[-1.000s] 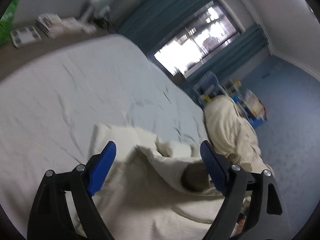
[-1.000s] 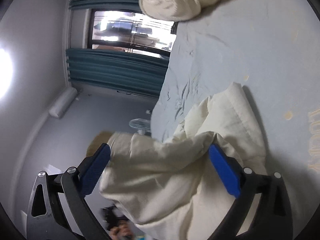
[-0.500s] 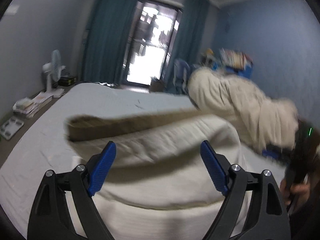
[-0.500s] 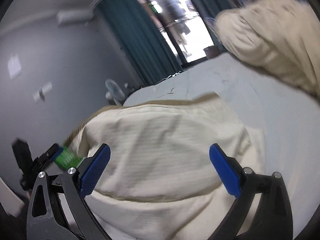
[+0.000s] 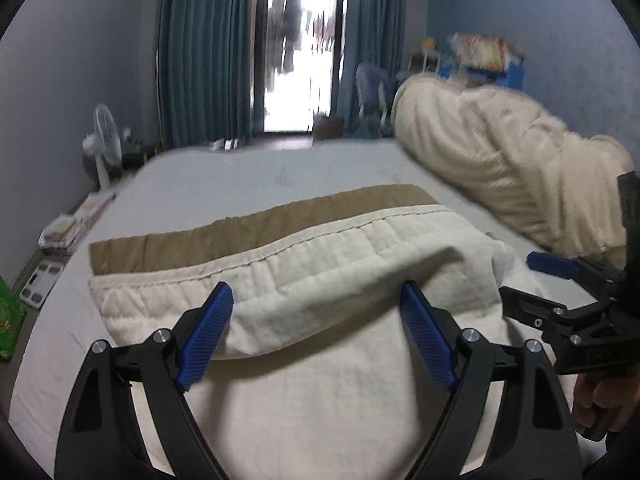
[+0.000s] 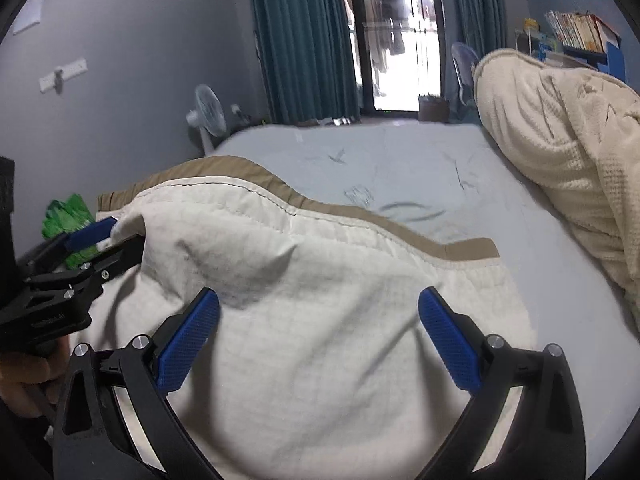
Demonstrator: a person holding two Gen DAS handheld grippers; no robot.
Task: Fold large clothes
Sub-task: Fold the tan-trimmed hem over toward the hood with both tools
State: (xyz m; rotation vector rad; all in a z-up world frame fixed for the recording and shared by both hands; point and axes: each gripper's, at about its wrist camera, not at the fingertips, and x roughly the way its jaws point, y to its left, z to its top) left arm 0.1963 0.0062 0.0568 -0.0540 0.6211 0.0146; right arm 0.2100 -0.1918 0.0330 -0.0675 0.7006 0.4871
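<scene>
A large cream quilted garment (image 5: 320, 276) with a tan inner band (image 5: 256, 232) lies spread on the pale blue bed; it also shows in the right wrist view (image 6: 320, 280). My left gripper (image 5: 316, 332) is open just above its near part, jaws wide apart, nothing between them. My right gripper (image 6: 318, 332) is open too, over the garment's near part. The right gripper shows at the right of the left wrist view (image 5: 560, 292). The left gripper shows at the left of the right wrist view (image 6: 80, 252), its tips against the garment's edge.
A cream blanket heap (image 5: 508, 168) lies on the bed's right side. The pale blue bed sheet (image 6: 400, 160) stretches beyond the garment. A fan (image 5: 104, 140), books and a scale (image 5: 40, 280) stand on the floor at left. A green bag (image 6: 68, 220) is at left.
The garment was swung up and over and now lies spread flat on the bed. Both views have levelled to look along the bed toward the window. Both grippers stay open.
</scene>
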